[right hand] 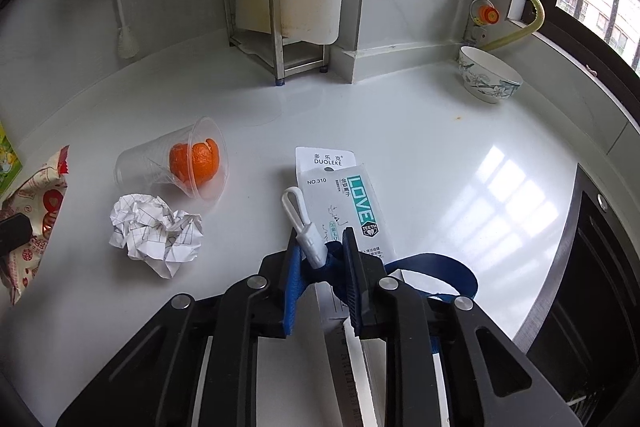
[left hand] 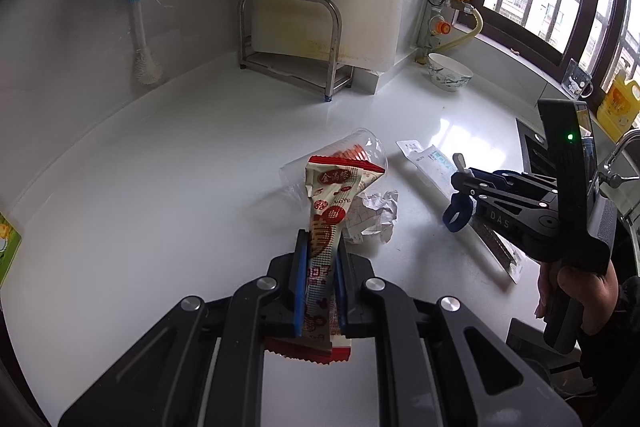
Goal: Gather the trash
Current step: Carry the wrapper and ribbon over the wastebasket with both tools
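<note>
- Left gripper [left hand: 320, 259]: fingers clamped on a red-and-cream snack wrapper [left hand: 332, 203], lifted above the counter [left hand: 180, 167].
- Right gripper [right hand: 320, 251]: fingers nearly closed on a white plastic clip [right hand: 304, 223] (blue strap [right hand: 440, 267] attached), over a toothbrush package [right hand: 348, 195].
- Crumpled paper [right hand: 156, 231] beside a tipped clear cup [right hand: 160, 163] with orange peel [right hand: 196, 161].

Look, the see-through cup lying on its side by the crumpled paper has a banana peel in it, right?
Not quite. The cup does lie tipped on its side by the crumpled paper, but the right wrist view shows orange peel inside it, not banana peel.
</note>
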The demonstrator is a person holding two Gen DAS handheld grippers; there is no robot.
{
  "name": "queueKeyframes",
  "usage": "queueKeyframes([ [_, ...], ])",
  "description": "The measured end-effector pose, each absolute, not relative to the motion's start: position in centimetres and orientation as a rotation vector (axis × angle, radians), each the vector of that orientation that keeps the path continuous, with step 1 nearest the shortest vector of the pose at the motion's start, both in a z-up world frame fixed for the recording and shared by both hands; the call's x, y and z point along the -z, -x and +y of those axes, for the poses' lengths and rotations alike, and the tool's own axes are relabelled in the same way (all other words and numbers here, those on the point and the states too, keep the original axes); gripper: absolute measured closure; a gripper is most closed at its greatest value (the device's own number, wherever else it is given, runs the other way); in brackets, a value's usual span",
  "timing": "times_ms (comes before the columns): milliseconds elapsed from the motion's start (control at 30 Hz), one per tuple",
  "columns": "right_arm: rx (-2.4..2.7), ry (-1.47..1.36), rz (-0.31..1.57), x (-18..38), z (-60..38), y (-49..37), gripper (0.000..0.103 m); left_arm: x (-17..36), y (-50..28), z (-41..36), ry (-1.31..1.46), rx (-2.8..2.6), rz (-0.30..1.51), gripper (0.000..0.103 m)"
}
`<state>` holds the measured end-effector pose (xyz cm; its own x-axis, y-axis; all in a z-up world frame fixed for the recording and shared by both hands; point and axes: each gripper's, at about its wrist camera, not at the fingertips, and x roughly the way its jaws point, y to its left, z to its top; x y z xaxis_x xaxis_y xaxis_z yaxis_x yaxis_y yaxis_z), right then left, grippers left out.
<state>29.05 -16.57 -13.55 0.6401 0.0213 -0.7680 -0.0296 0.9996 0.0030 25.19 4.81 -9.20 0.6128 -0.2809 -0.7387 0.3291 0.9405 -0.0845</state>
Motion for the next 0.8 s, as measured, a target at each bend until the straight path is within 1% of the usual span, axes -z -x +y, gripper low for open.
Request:
queueKeyframes([
  [300,-0.015,-0.075,0.837,10.1,-16.3,-23.9,0.084,7.9,-23.1,5.9,-0.058,0.334,0.828,0.091],
  [567,-0.034,-0.117,0.857,9.5,-15.7,-17.4,0.084,6.8,-18.9,5.6,-0.063,0.344,0.820,0.091],
  [800,-0.059,-0.131,0.884,9.5,-16.2,-11.5,0.084,6.4,-14.5,3.8,-0.079,0.358,0.822,0.091],
])
